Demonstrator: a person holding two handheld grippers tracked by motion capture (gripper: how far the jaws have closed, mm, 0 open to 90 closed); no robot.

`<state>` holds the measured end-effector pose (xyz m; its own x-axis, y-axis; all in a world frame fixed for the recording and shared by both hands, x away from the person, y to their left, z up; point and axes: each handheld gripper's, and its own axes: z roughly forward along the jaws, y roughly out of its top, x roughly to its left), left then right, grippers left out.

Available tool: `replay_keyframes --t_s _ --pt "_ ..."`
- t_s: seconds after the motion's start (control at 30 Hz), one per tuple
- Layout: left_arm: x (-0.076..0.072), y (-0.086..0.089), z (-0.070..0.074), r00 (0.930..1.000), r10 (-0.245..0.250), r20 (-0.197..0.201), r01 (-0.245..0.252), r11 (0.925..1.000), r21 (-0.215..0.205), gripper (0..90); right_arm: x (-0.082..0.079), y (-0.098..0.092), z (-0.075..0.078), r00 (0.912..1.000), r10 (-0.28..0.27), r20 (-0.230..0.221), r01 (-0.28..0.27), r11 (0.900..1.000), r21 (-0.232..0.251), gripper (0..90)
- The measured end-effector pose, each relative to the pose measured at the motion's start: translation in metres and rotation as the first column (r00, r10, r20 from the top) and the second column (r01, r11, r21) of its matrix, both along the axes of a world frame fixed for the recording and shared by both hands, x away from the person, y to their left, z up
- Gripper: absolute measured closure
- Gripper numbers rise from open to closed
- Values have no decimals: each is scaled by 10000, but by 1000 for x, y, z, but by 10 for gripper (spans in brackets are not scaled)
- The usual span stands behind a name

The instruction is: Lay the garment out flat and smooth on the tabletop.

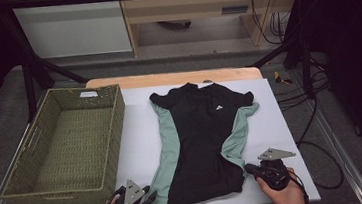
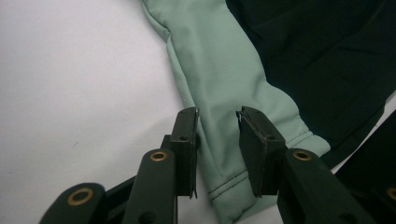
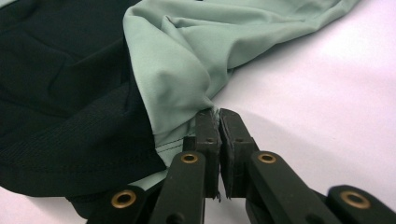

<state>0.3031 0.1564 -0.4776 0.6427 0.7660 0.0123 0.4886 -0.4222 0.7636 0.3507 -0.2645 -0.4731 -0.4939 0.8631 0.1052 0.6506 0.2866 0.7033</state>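
The shirt [image 1: 200, 140] is black across its centre panel and collar, with pale mint-green side panels, mint-green sleeve edging, and one small white mark on the chest. The basket [image 1: 25, 173] is woven wicker in a uniform olive-green, and the table [image 1: 139, 131] surface is plain white with a light wood edge along its far side. The left gripper [image 2: 217, 140] and the right gripper [image 3: 218, 122] have black jaws with brass-coloured rivets and carry grey plates.

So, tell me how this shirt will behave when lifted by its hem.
The shirt is probably floppy: it puckers where the right gripper pinches its hem. Thin, so likely light. Its smooth fabric might slip; the left gripper hasn't closed.
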Motion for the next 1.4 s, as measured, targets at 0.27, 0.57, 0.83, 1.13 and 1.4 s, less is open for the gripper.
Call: replay_keyframes --t_s 0.27,0.57,0.83,1.13,1.4 --pt "0 2 2 10000 39 31 -39 9999 -138 668 -16 -10 15 9996 -273 -52 274 9996 64 879" --pt "-2 -1 2 9999 -53 132 55 9999 -150 665 -61 -31 40 9984 -412 -394 423 9987 276 880" --pt "-1 0 2 9999 20 164 -17 9998 -175 654 -67 -27 35 9993 -360 -116 362 9991 213 736" --pt "1 0 0 10000 44 57 -44 10000 -44 643 -19 -7 26 9978 -571 330 563 9981 245 730" --pt "3 -2 -3 10000 24 -76 -22 9997 247 644 -6 12 7 9998 -107 -144 105 9998 -152 715"
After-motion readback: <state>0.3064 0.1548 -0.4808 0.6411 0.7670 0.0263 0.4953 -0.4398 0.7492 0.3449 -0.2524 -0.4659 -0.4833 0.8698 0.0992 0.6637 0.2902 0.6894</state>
